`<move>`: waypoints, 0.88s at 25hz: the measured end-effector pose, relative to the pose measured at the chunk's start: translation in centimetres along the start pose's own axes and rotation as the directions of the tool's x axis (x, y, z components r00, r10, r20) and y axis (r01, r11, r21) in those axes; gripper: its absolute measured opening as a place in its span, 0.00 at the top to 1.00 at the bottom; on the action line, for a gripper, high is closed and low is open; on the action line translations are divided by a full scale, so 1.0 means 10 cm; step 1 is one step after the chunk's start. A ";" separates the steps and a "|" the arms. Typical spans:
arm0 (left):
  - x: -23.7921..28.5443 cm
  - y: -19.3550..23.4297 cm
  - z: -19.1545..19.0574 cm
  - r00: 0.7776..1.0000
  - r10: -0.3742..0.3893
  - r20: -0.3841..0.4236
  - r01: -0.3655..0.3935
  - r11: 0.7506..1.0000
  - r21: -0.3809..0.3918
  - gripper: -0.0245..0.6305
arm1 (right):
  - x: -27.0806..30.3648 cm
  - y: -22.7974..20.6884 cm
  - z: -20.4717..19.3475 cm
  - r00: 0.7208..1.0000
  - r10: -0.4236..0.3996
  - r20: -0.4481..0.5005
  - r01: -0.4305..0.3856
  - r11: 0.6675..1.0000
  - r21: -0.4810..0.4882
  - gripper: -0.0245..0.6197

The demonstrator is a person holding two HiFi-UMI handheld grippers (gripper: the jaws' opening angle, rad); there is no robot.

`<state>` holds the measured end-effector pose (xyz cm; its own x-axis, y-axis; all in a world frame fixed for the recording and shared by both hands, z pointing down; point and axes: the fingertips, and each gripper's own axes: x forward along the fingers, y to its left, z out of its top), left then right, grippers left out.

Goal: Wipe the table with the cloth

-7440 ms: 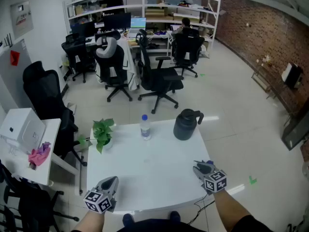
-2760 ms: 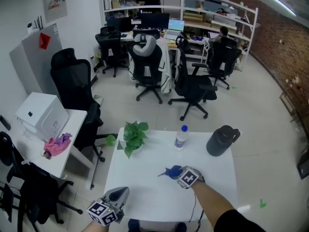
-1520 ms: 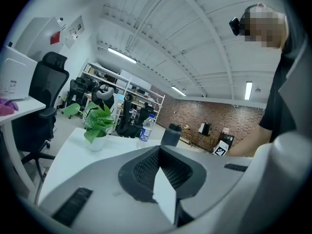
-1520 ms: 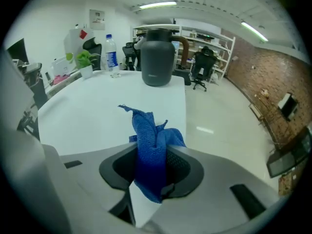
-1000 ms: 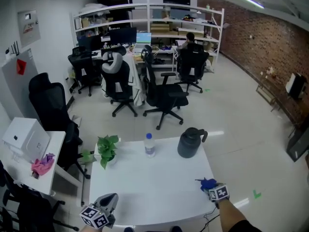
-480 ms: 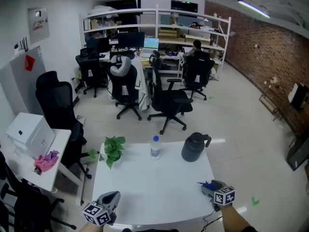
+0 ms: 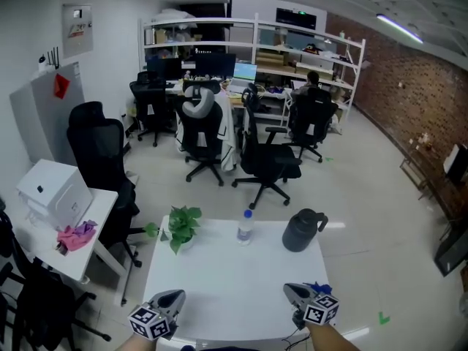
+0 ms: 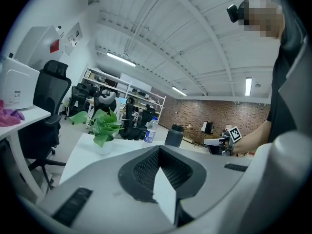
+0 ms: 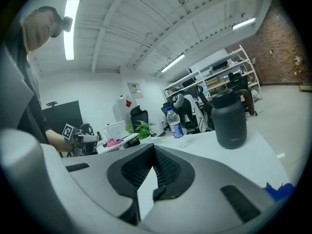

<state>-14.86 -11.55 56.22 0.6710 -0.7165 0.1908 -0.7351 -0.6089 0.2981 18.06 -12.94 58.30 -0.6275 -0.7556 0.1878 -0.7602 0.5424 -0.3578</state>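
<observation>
Smooth white table (image 7: 227,284). Blue cloth (image 7: 317,289) is lying crumpled on it, nearer than the dark matte jug (image 7: 301,231), just beside the right gripper (image 7: 290,291). Only a ragged scrap is showing, the rest hidden by the gripper, so its long axis and heading cannot be told.

Right gripper's grey jaws, with ribbed black pads, are meeting at the tips with nothing between. Left gripper (image 7: 175,297), well left of the jug, is pinching closed likewise, empty.

Clear bottle (image 7: 245,227) and leafy plant (image 7: 183,224) are standing left of the jug.
</observation>
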 end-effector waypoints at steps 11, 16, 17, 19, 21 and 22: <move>-0.04 0.01 -0.04 1.000 0.007 0.000 -0.007 1.000 0.005 0.96 | 0.06 0.06 -0.23 0.993 0.005 -0.119 -0.011 0.998 -0.055 0.96; -0.02 -0.02 -0.04 1.000 -0.001 0.000 0.001 1.000 0.004 0.96 | 0.05 0.06 -0.21 0.993 0.005 -0.119 -0.014 0.998 -0.069 0.96; -0.01 -0.02 -0.05 1.000 -0.002 -0.001 0.002 1.000 0.003 0.96 | 0.05 0.06 -0.20 0.993 0.006 -0.118 -0.015 0.997 -0.072 0.96; 0.00 -0.02 -0.05 1.000 -0.002 -0.001 0.002 1.000 0.005 0.96 | 0.06 0.06 -0.19 0.993 0.007 -0.118 -0.015 0.997 -0.074 0.96; 0.01 -0.01 -0.04 1.000 -0.003 -0.001 0.003 1.000 0.006 0.96 | 0.07 0.05 -0.19 0.993 0.008 -0.118 -0.017 0.997 -0.075 0.96; 0.02 -0.01 -0.05 1.000 -0.004 -0.002 0.004 1.000 0.007 0.96 | 0.07 0.05 -0.19 0.993 0.008 -0.119 -0.017 0.997 -0.076 0.96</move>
<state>-14.64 -11.46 56.65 0.6739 -0.7136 0.1915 -0.7332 -0.6139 0.2925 16.94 -12.51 60.05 -0.6494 -0.7021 0.2921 -0.7596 0.5817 -0.2909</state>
